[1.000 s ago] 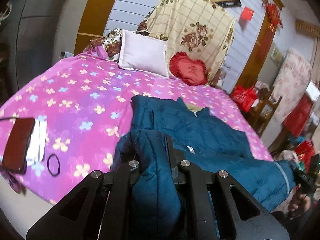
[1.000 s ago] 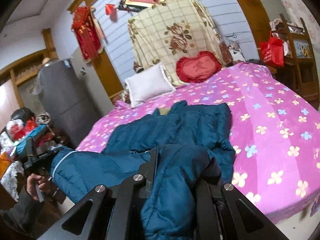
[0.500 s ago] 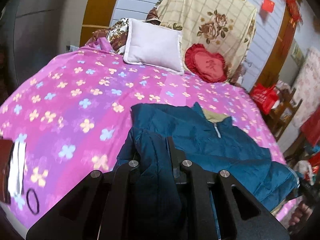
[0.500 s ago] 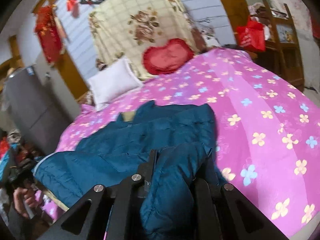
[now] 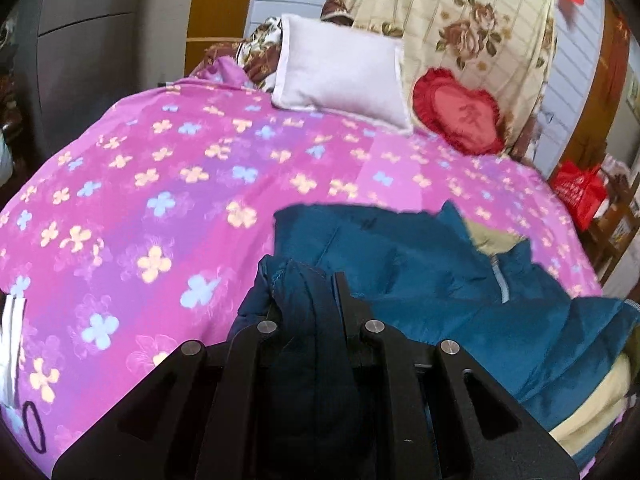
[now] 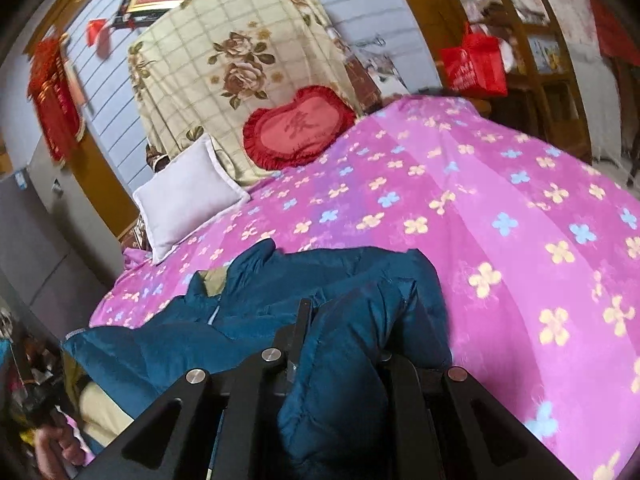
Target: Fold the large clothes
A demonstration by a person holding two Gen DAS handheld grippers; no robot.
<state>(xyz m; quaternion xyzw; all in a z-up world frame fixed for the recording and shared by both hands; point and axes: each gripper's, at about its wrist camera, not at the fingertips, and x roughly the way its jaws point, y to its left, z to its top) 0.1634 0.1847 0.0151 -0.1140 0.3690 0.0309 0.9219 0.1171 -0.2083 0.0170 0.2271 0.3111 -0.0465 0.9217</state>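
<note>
A large teal padded jacket [image 5: 420, 280] lies on the pink flowered bed cover [image 5: 160, 184], collar and zip facing up, its pale yellow lining showing at the near edge. My left gripper [image 5: 308, 300] is shut on a bunched fold of the jacket's left side. My right gripper [image 6: 348, 320] is shut on a bunched fold of the jacket [image 6: 256, 300] at its right side. Both folds are lifted off the bed cover [image 6: 500, 208] and hide the fingertips.
A white pillow [image 5: 340, 76] and a red heart cushion [image 5: 460, 112] lie at the head of the bed, before a floral blanket. A black hair tie [image 5: 34, 432] lies at the left bed edge. Red bags and wooden shelves [image 6: 540, 72] stand beyond the bed's right side.
Both grippers have carried their held jacket folds forward over the bed toward the pillows. The jacket's lower part has folded over, showing the pale lining. The dark wallet has left the left view.
</note>
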